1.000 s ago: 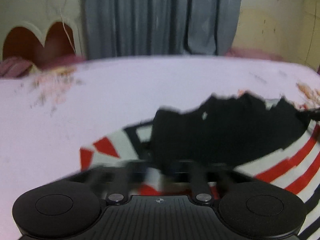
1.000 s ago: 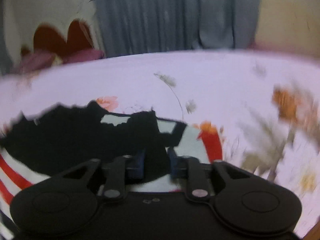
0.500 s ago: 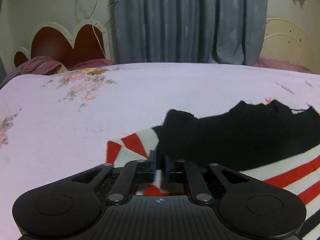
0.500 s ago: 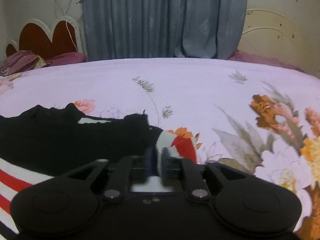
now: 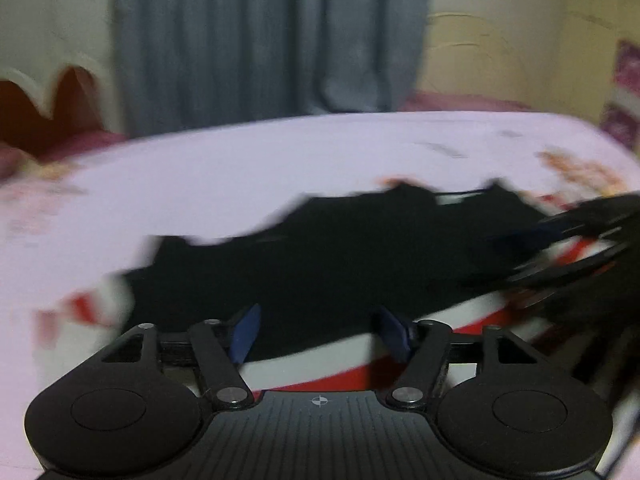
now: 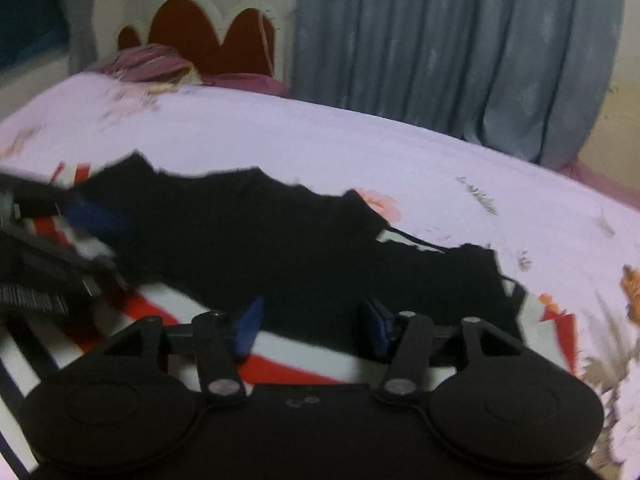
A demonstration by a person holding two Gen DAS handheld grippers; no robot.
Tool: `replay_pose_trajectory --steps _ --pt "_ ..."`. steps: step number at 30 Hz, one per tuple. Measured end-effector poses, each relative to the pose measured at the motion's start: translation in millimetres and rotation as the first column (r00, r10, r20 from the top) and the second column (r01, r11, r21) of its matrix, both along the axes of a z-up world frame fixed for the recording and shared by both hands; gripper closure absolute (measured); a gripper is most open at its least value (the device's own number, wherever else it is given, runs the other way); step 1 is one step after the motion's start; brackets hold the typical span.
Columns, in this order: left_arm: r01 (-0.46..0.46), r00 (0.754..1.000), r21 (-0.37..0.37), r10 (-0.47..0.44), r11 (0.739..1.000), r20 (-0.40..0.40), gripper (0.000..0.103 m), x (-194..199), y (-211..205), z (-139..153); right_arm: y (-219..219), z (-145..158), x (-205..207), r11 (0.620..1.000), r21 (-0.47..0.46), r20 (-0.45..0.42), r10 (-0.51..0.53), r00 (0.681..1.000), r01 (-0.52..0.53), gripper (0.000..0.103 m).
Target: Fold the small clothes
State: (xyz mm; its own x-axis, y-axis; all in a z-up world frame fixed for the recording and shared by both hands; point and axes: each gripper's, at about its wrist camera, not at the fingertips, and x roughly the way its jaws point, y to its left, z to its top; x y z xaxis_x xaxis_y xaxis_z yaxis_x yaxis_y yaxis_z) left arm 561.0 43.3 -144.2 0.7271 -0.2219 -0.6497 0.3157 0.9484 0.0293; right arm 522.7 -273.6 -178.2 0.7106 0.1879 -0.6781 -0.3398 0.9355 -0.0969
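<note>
Both grippers' fingers (image 5: 245,334) now apart, sweater (image 6: 280,240) released.

garment (image 5: 340,264): soft matt knit cloth | bedsheet (image 5: 240,168): smooth matt cloth | curtain (image 6: 460,52): matt fabric

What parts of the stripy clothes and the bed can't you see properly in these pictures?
- Left wrist view: motion blur smears the garment and the right gripper at the right edge.
- Right wrist view: the open right gripper body covers the garment's near edge; the left gripper is blurred and cut off at the left edge.
- Both views: the bedsheet flower prints are too blurred to make out.
</note>
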Motion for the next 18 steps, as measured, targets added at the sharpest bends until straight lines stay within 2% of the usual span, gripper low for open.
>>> replay_pose_trajectory --steps 2,3,4,5,7,9,11,14,16,18 --pt "-0.08 0.997 0.023 0.079 0.997 0.022 0.037 -3.8 32.8 -5.3 -36.3 2.8 -2.3 0.989 -0.048 0.031 -0.139 0.99 0.14 0.053" --pt "-0.084 0.996 0.001 0.084 0.996 0.018 0.037 -6.7 49.1 -8.2 -60.0 2.1 -2.9 0.976 -0.038 0.029 -0.216 0.976 0.217 0.054" --pt "-0.069 0.998 -0.026 0.069 0.997 0.013 0.037 -9.6 58.7 -8.4 -82.8 0.0 -4.0 0.966 0.005 0.009 -0.257 0.966 0.257 0.049" --pt "-0.059 0.998 -0.019 0.059 0.998 0.017 0.037 -11.6 59.2 -7.3 -94.7 -1.3 -5.1 0.965 0.03 -0.012 -0.261 0.965 0.261 0.049" --pt "-0.067 0.997 0.019 0.066 0.998 0.027 0.037 -14.7 52.8 -5.2 -92.8 5.1 -6.5 0.969 0.011 -0.013 -0.245 0.969 0.245 0.051" --pt "-0.083 0.994 0.03 0.081 0.996 0.068 0.037 -24.8 40.5 8.6 -83.4 16.2 -10.3 0.964 -0.009 0.03 -0.265 0.964 0.265 0.064" --pt "-0.036 0.994 -0.017 0.037 0.999 0.1 0.037 -35.3 21.0 22.4 -69.8 30.5 -24.3 0.973 0.041 0.08 -0.231 0.97 0.229 0.062" --pt "0.056 0.996 -0.003 -0.056 0.998 0.063 0.037 -48.3 -18.6 17.4 -34.9 23.3 -33.2 0.994 0.042 0.041 -0.099 0.994 0.097 0.063" --pt "0.073 0.997 -0.011 -0.073 0.997 0.036 0.037 -51.2 -32.8 11.3 -15.2 17.0 -39.7 0.998 0.044 0.026 -0.046 0.999 0.045 0.058" --pt "0.071 0.997 0.006 -0.071 0.997 0.006 0.037 -53.3 -39.0 3.2 -6.7 8.2 -42.2 0.999 0.027 0.003 -0.035 0.999 0.035 0.055"
